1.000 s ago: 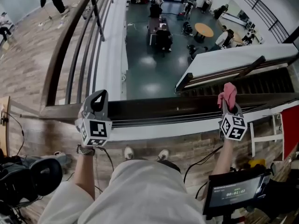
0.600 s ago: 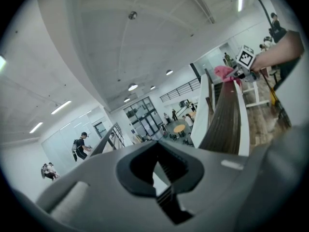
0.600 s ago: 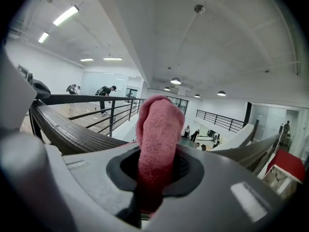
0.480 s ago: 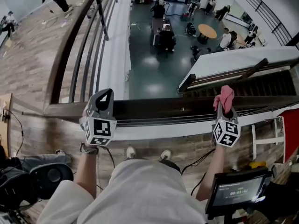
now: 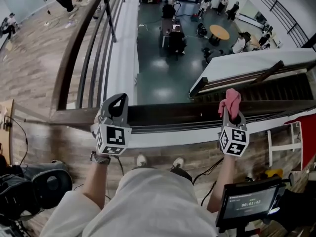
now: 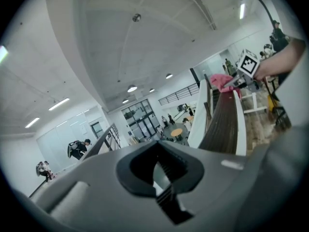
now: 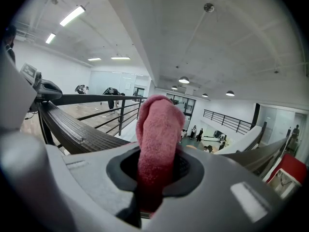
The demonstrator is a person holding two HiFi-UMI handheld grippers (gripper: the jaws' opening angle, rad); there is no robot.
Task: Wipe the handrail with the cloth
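The dark handrail (image 5: 177, 113) crosses in front of the person. The wiping step seems in hand: the right gripper (image 5: 231, 116) pinches the pink cloth (image 5: 230, 101) at the rail's top, so the next move calls for sliding it along under steady pressure. The left gripper (image 5: 114, 111), jaws pressed together on nothing, sits by the rail further left; whether cloth touches rail is hard to make out.
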